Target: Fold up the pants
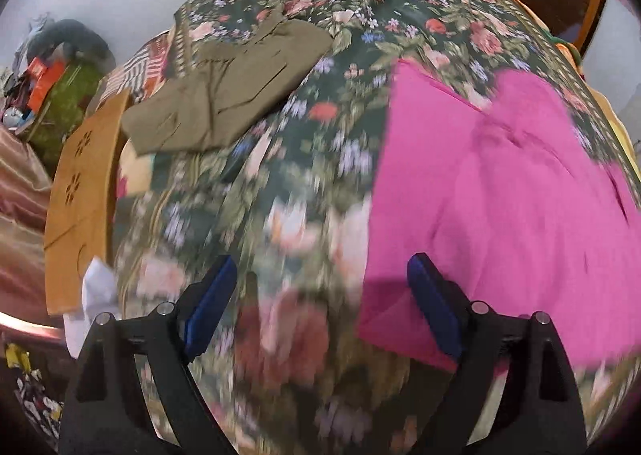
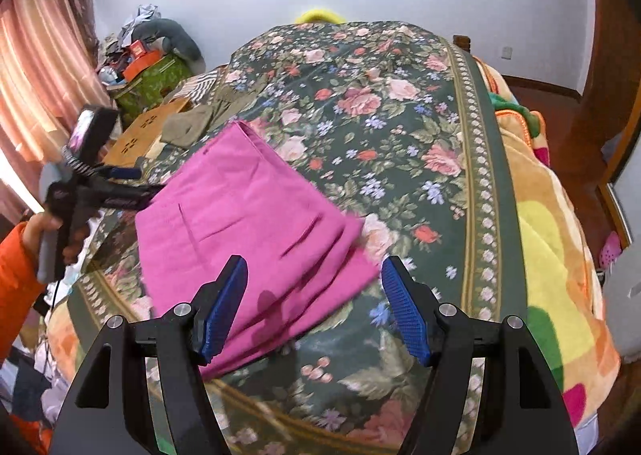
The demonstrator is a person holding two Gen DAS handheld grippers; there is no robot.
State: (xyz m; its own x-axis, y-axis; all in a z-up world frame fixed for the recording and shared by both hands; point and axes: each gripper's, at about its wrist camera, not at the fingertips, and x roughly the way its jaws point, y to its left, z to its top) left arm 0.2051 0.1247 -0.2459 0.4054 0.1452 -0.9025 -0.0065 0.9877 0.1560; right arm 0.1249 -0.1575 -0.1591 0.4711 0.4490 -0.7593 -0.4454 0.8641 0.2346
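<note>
A: Biggest thing: bed under a floral bedspread, dark green with roses, border stripe along its right edge.

B: Pants?

A: Pink pants, folded into a flat stack, lying diagonal toward the bedspread's left edge, on the near half. Layered edges fan out at the near right end. An olive garment, folded, sits further back at the left edge, well apart from the pink.

B: Grippers?

A: Right gripper fingers spread wide, gripping nothing, above the near end of the pants. Left gripper also spread, nothing between the pads; its right pad sits over the pink corner, probably not touching, frame's too blurred there.

B: Anything else?

A: Wooden board with flower cutouts off the left edge.
</note>
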